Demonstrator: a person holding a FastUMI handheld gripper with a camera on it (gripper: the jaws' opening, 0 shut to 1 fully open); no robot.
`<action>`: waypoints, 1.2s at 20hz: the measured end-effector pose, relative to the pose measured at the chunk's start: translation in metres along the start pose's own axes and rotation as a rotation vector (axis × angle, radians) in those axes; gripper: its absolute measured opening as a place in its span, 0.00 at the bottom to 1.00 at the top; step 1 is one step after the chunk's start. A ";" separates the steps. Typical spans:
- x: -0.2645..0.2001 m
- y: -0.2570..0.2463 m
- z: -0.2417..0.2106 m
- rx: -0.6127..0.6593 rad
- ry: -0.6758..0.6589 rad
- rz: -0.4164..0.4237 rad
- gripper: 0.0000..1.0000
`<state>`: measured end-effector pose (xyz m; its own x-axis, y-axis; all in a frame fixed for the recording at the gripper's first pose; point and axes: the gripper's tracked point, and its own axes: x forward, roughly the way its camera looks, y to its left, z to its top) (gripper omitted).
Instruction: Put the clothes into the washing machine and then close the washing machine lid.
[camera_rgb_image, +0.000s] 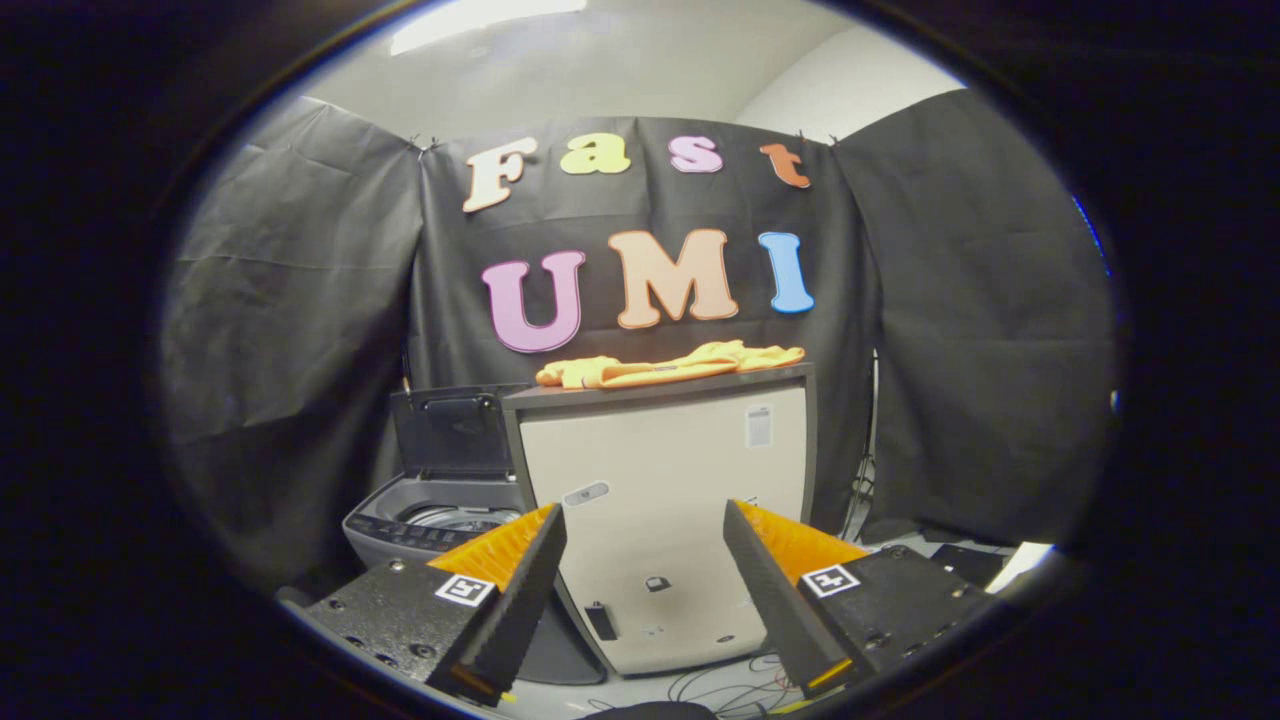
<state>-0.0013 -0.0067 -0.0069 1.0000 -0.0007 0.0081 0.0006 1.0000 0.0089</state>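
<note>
The gripper (645, 525) is held with its fingers (520, 590) spread wide apart and nothing between them. Beyond them stands a beige cabinet (665, 500) with a dark top. An orange garment (665, 366) lies crumpled along that top, stretched from side to side. Just beside the cabinet, to its left, sits a grey top-loading washing machine (430, 525); its lid (452, 430) stands raised upright at the back, and the drum opening shows below it. Loose cables (720, 688) trail over the floor near the cabinet's foot.
</note>
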 end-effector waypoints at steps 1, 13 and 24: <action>0.001 0.000 0.000 0.002 0.002 0.000 0.96; 0.025 0.005 0.018 -0.002 -0.020 0.006 0.96; 0.114 0.001 0.082 -0.029 -0.046 0.006 0.96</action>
<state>0.1119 -0.0065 0.0761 0.9985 0.0061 0.0545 -0.0049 0.9998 -0.0207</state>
